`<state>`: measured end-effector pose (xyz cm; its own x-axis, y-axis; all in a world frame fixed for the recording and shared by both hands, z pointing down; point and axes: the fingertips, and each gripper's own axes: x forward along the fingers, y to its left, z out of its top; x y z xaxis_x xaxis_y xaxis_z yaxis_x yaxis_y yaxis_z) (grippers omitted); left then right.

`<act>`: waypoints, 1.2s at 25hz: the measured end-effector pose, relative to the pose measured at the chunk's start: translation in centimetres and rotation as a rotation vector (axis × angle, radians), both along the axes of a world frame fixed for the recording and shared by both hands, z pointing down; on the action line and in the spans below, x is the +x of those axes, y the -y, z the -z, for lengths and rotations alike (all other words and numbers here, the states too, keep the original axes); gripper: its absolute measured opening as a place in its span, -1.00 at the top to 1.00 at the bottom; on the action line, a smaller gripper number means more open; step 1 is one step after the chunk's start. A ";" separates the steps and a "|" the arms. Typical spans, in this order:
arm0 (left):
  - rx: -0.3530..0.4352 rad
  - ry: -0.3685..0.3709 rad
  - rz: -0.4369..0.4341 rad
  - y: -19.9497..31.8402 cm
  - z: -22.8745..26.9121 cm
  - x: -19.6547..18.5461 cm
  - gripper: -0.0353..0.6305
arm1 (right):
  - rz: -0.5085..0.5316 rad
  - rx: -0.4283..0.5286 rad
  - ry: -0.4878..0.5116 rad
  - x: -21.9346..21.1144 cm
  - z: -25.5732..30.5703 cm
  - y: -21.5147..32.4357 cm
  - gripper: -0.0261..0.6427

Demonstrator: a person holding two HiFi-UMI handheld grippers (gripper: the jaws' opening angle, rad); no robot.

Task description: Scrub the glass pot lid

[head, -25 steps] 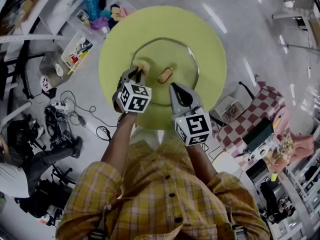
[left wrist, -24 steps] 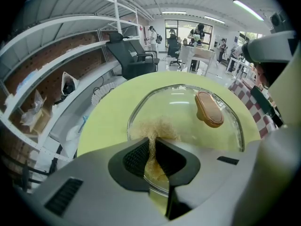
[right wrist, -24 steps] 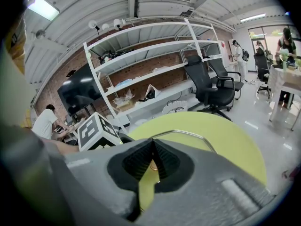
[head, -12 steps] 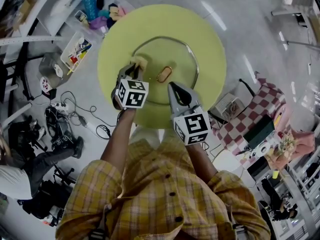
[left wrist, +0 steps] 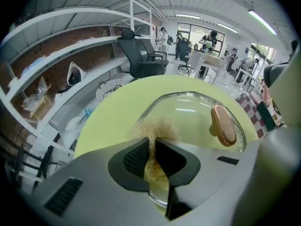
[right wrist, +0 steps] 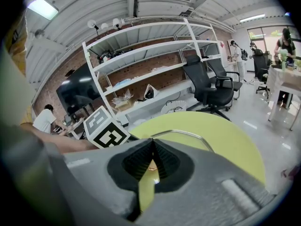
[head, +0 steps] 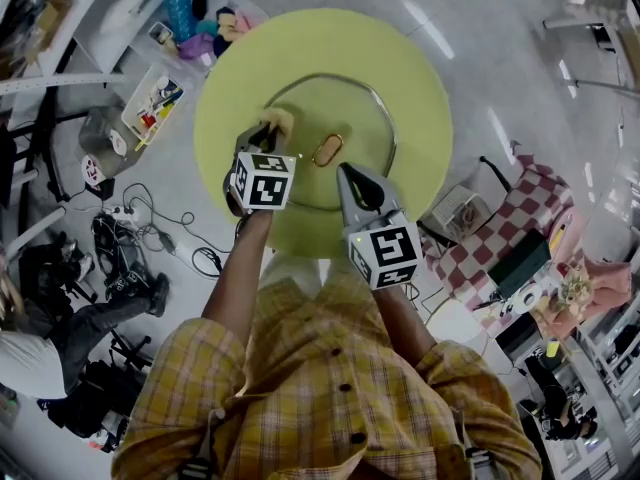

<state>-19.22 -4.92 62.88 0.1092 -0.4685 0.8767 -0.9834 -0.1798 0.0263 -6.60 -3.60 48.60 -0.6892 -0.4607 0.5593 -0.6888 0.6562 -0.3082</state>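
Scrubbing in progress: tan scrub pad (head: 277, 121), clamped in left gripper (head: 262, 140), has been nudged up-left on glass lid (head: 360, 118), centre-frame on yellow counter (head: 420, 68). Right gripper (head: 346, 174) kept closed, apparently empty, over the lid.

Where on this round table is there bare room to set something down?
Free: the band of table beyond the glass lid, and the strip to its right. Crowded: the near side, where the left tool with scrubber and the right tool sit.
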 end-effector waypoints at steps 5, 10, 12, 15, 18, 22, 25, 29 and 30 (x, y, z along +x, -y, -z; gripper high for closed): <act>-0.001 0.004 0.007 0.4 0.0 0.0 0.76 | -0.001 0.002 0.003 0.2 0.1 0.3 0.93; -0.001 0.009 0.006 1.0 0.0 0.3 0.76 | -0.010 -0.001 0.003 0.6 -0.1 0.4 0.93; -0.001 0.012 0.004 1.3 0.0 0.5 0.76 | -0.013 -0.002 0.005 0.7 -0.1 0.5 0.93; -0.002 0.017 0.003 1.7 0.1 0.8 0.76 | -0.016 -0.003 0.007 1.1 -0.2 0.6 0.93; -0.004 0.020 0.006 1.8 0.1 1.1 0.76 | -0.026 -0.006 0.007 1.6 -0.3 0.9 0.93; -0.003 0.022 0.006 2.1 0.2 1.6 0.76 | -0.036 -0.002 0.009 2.2 -0.1 1.2 0.93; -0.004 0.011 0.013 2.3 0.3 2.0 0.76 | -0.038 0.001 0.012 2.5 0.0 1.3 0.93; -0.012 -0.038 0.062 2.7 0.6 2.3 0.76 | -0.033 -0.002 0.015 2.5 0.0 1.1 0.93; -0.014 -0.039 0.066 2.8 0.5 2.4 0.76 | -0.032 -0.002 0.015 2.6 0.0 1.0 0.93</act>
